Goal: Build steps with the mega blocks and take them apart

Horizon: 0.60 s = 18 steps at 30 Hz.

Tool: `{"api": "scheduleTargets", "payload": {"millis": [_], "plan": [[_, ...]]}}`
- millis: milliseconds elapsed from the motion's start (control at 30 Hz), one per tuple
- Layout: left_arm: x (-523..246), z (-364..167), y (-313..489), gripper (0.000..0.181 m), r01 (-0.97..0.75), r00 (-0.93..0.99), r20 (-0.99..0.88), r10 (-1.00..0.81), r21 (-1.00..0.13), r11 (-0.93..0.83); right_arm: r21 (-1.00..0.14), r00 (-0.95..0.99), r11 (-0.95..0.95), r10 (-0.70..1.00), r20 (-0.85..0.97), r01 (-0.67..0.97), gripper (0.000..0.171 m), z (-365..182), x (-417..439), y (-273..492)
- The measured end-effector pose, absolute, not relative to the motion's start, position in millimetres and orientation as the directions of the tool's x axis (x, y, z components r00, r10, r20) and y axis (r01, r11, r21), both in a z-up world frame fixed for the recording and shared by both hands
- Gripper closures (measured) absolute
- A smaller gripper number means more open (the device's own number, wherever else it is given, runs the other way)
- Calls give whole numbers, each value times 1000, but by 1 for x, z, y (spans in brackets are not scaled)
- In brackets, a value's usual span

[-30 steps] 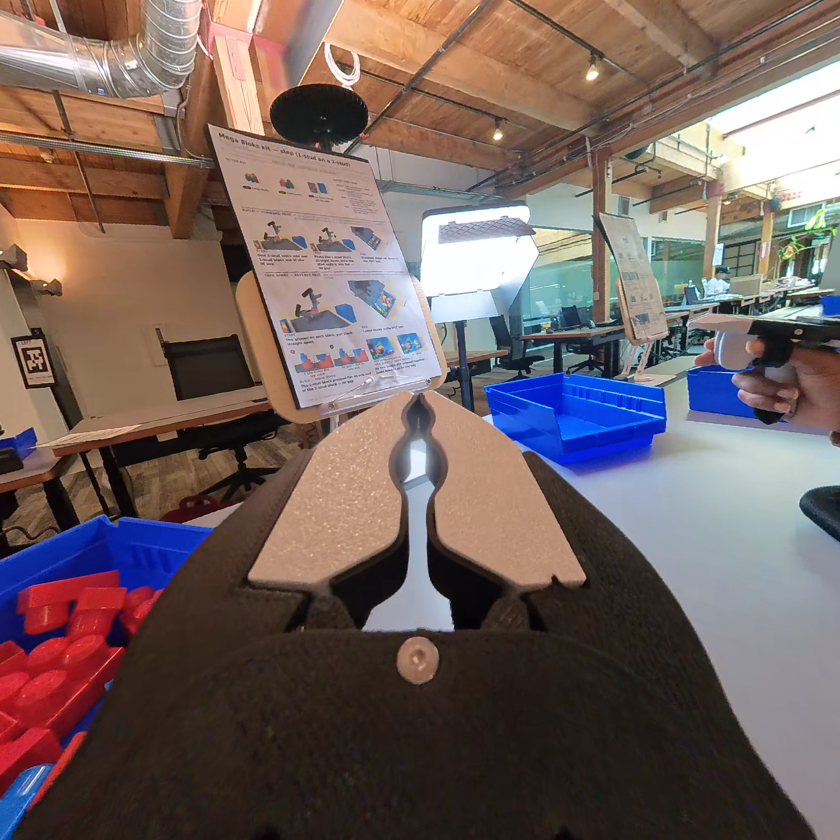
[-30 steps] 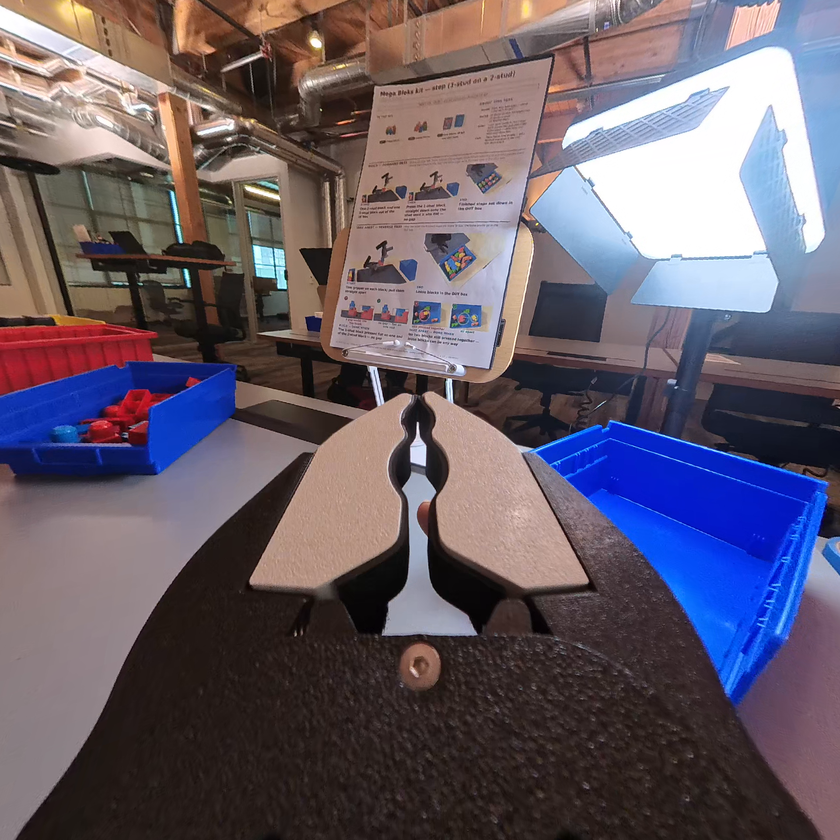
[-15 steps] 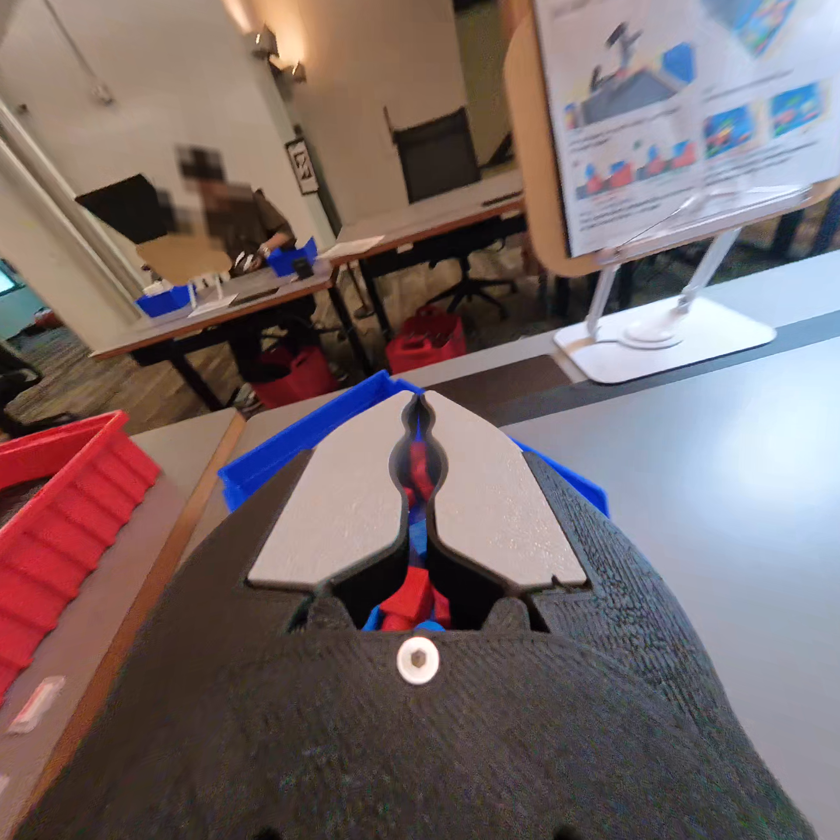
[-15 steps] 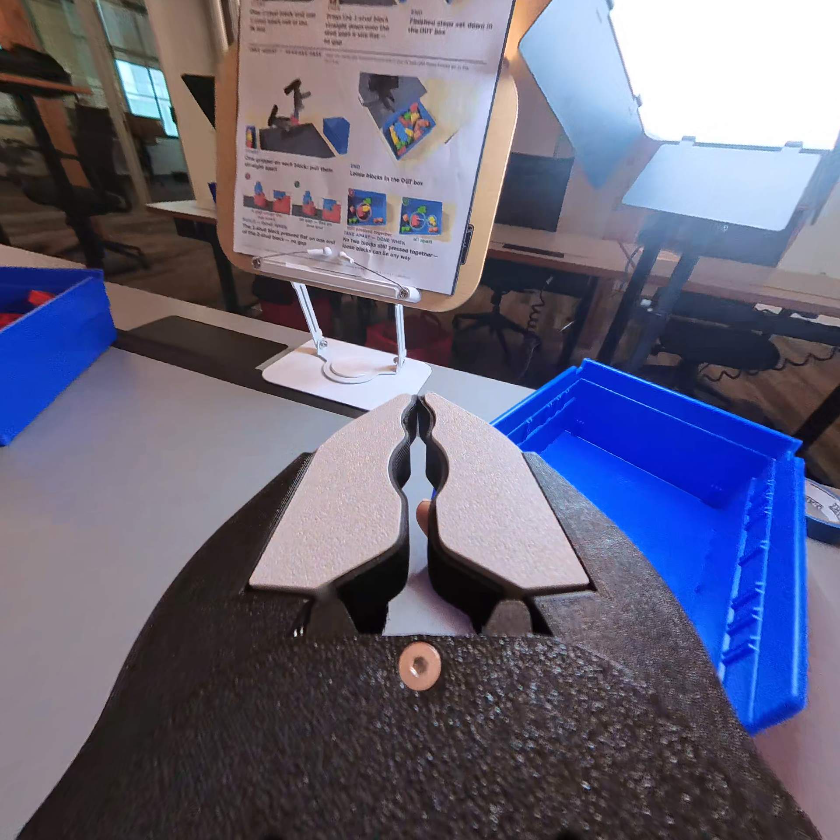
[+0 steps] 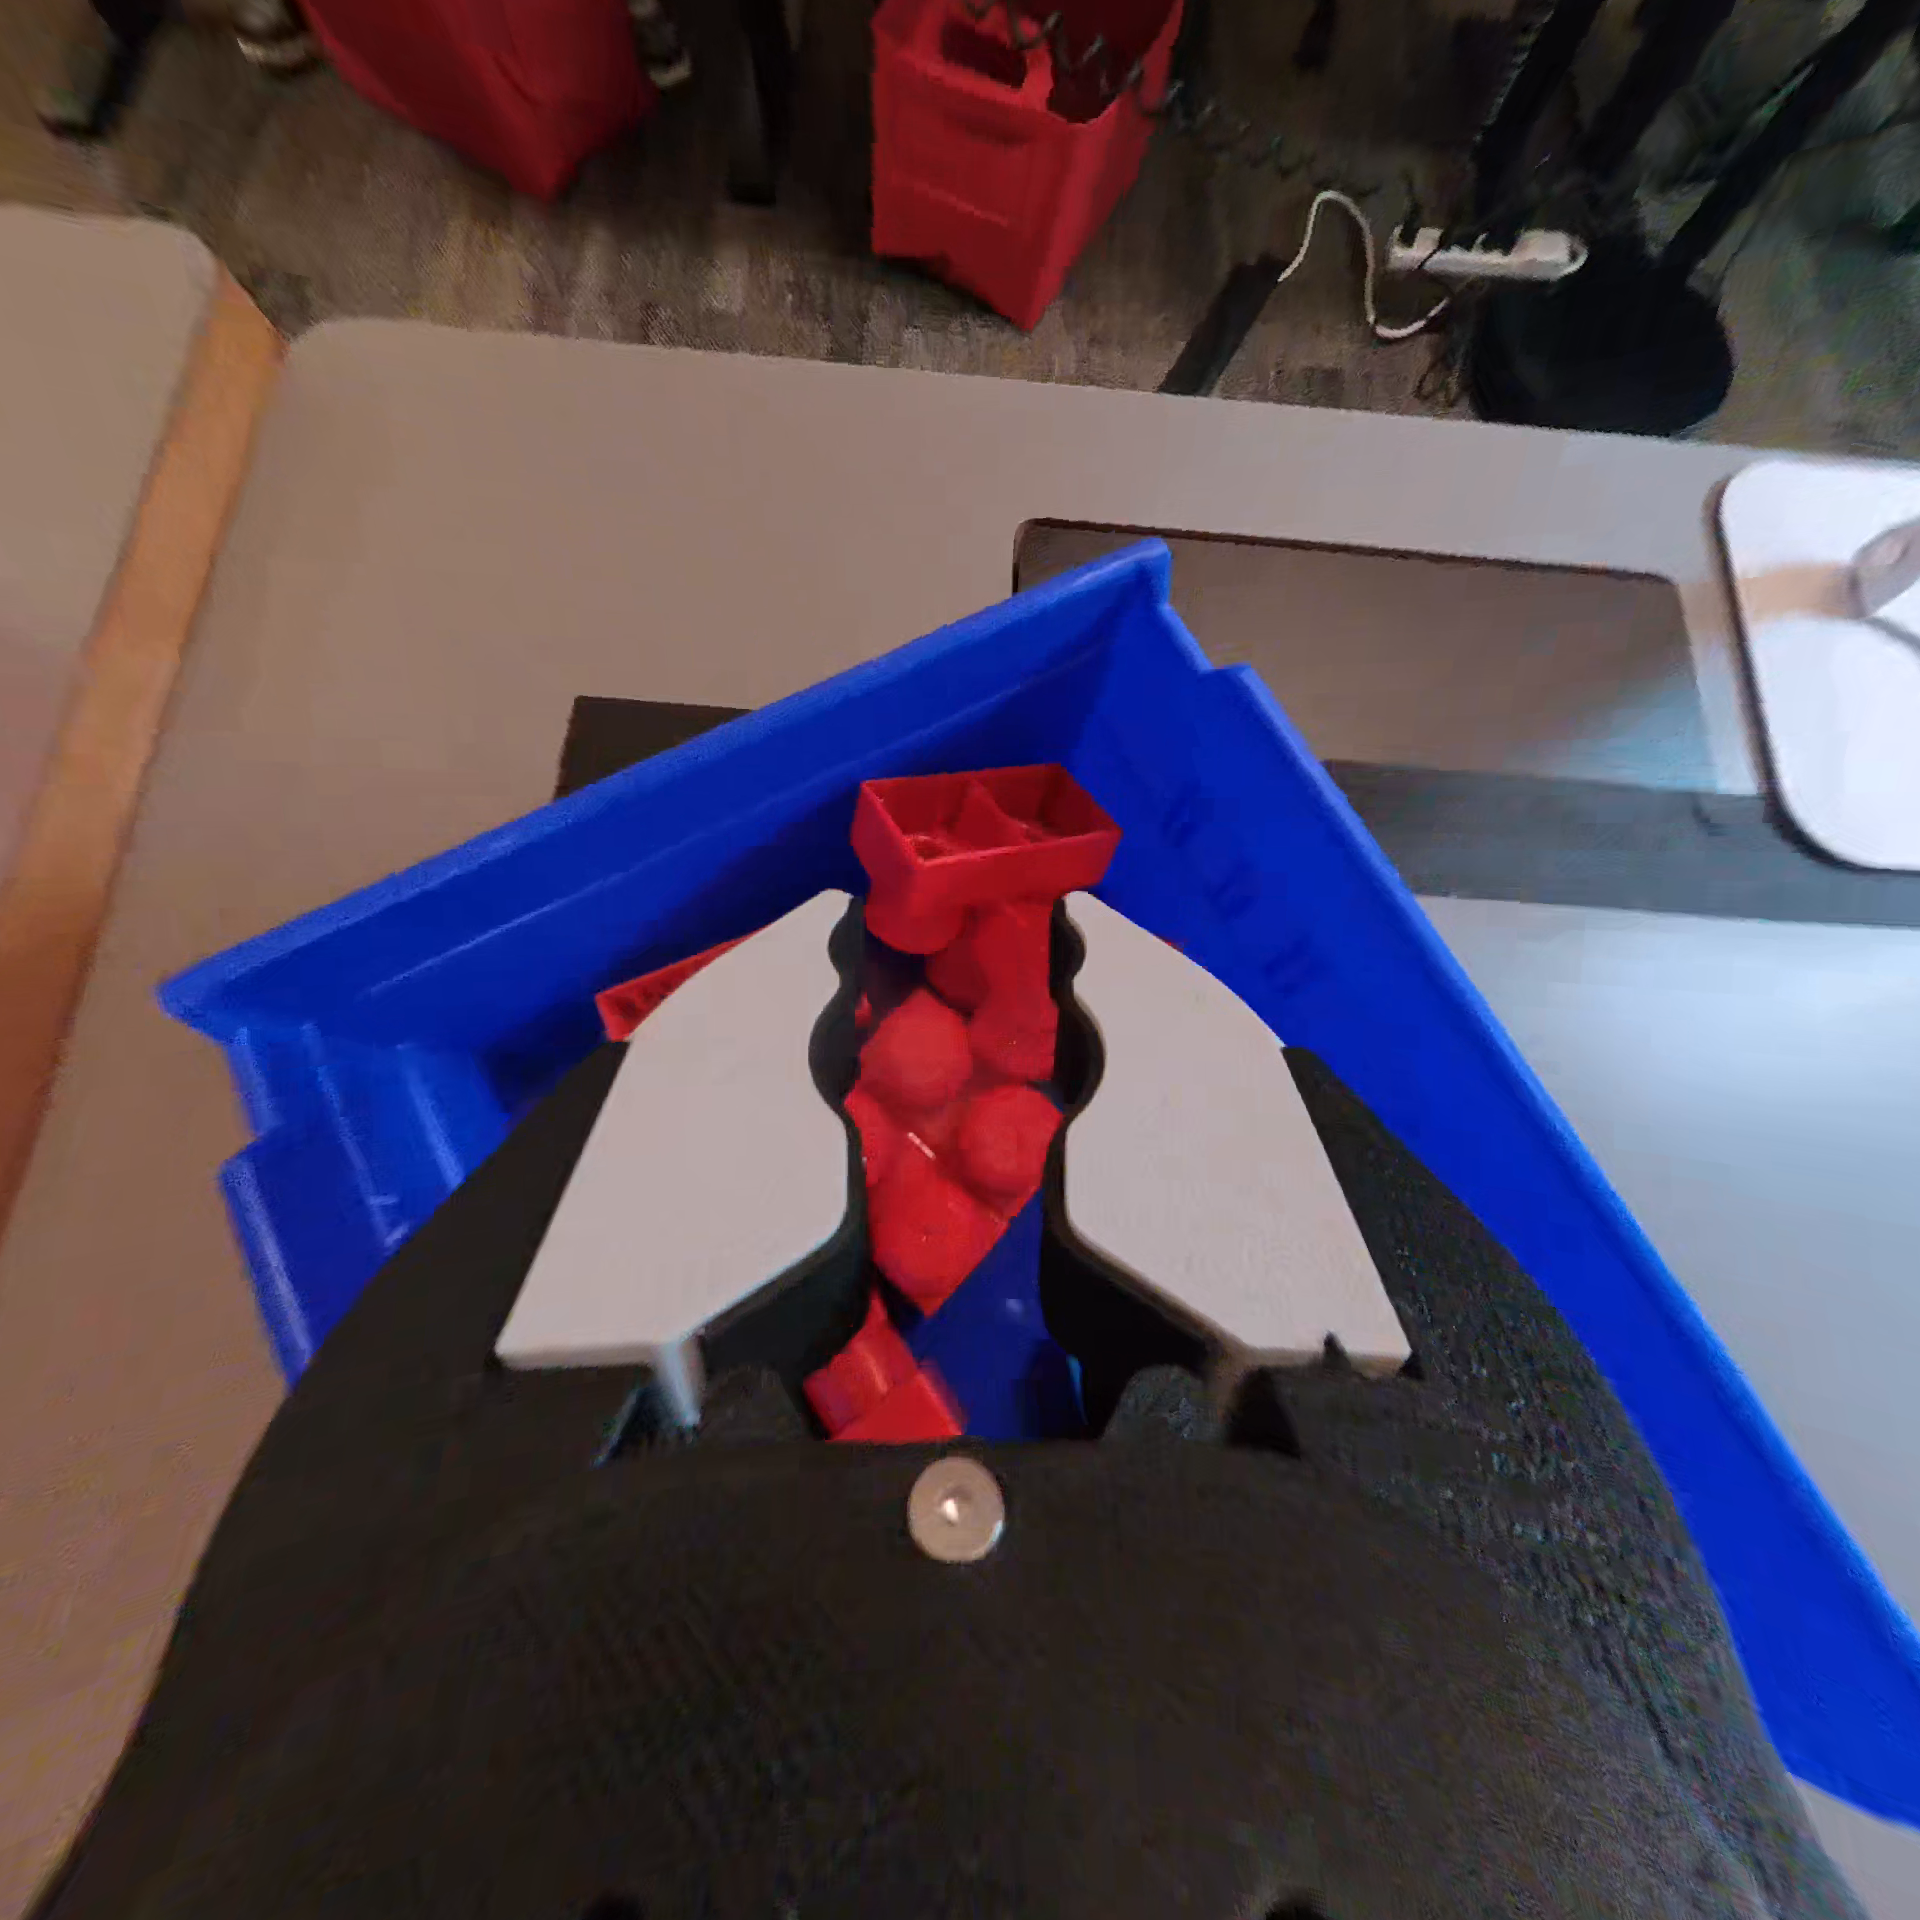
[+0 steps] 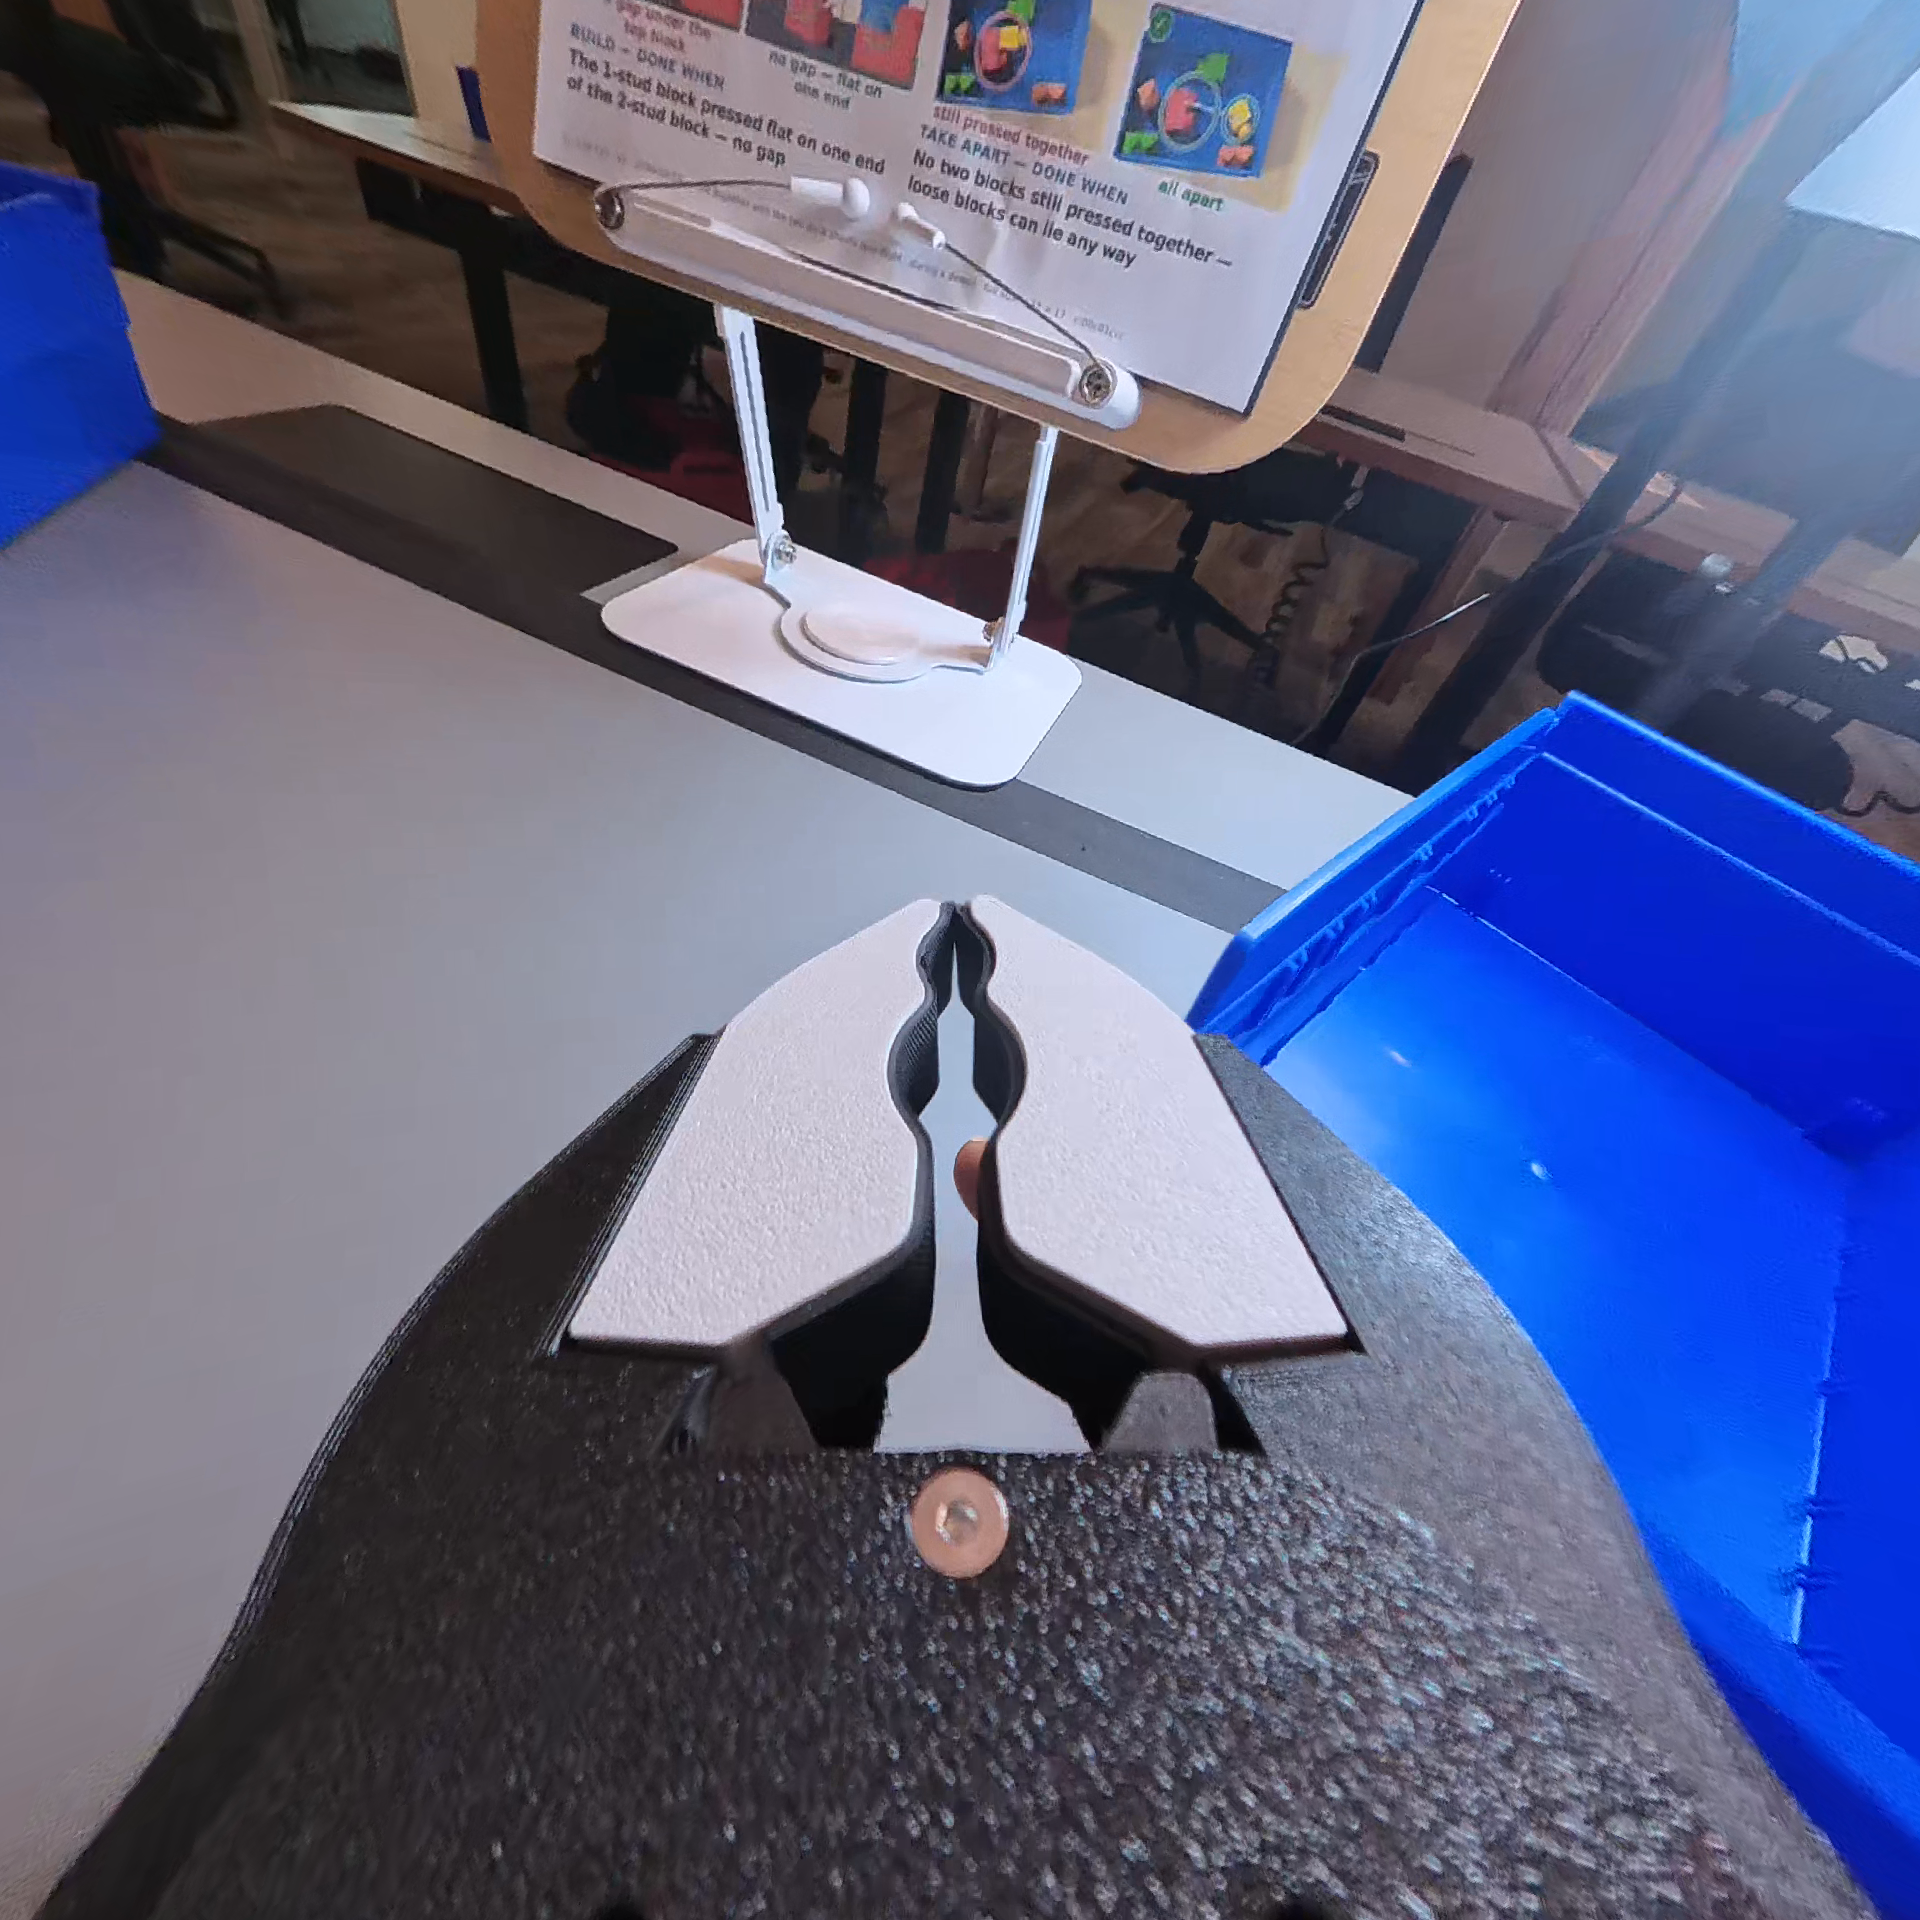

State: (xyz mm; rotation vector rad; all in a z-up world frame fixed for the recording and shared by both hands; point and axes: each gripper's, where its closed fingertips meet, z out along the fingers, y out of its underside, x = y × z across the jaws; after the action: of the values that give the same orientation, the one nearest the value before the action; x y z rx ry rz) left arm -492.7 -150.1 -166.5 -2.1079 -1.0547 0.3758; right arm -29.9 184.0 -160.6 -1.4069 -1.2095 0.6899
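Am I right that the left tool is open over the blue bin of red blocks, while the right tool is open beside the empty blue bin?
Not quite. In the right wrist view the right tool is shut, tips together, beside the empty blue bin. The left tool is indeed open over the red blocks.

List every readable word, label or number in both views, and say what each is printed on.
Printed sheet on the white stand: lines of print beside small pictures; legible, but I do not copy writing.
Blue bin holding red blocks: moulded marks on its inner wall, too blurred to read.
Other blue bin, left claw, right claw: none visible.
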Motion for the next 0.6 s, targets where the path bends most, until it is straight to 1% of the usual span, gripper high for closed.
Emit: {"api": "scheduleTargets", "payload": {"millis": [100,200,267,300,333,367,433,467,500,533,567,600], "plan": [[-514,-186,-146,145,689,521,208,828,-674,-265,-944,287,134,931,224,301,171,-165,-31,182],[-523,-210,-145,144,754,471,233,851,-607,-252,-940,271,135,936,224,312,171,-170,-31,180],[-523,-214,-138,155,763,481,259,838,-594,-254,-938,260,143,938,230,315,171,-172,-31,179],[-521,-216,-137,170,756,500,243,831,-592,-281,-937,253,148,939,233,316,171,-172,-32,178],[-519,-216,-136,177,731,533,209,820,-602,-322,-936,248,151,940,236,317,171,-173,-32,177],[-518,-212,-135,178,704,560,186,807,-621,-346,-935,242,154,941,237,318,171,-174,-33,175],[-514,-194,-132,177,628,610,152,777,-691,-357,-936,229,158,944,236,313,171,-175,-33,171],[-508,-175,-127,178,553,653,137,745,-758,-346,-938,219,163,947,236,307,171,-175,-34,168],[-499,-151,-122,178,453,694,104,712,-832,-320,-941,199,169,952,234,294,171,-173,-35,163],[-479,-122,-111,178,317,764,64,642,-904,-287,-946,170,174,959,225,275,171,-170,-37,156],[-447,-94,-97,178,176,837,22,547,-957,-231,-954,130,170,970,206,248,171,-166,-40,146],[-406,-68,-84,178,33,892,-45,449,-986,-163,-965,77,153,982,173,214,171,-161,-43,133]]}}
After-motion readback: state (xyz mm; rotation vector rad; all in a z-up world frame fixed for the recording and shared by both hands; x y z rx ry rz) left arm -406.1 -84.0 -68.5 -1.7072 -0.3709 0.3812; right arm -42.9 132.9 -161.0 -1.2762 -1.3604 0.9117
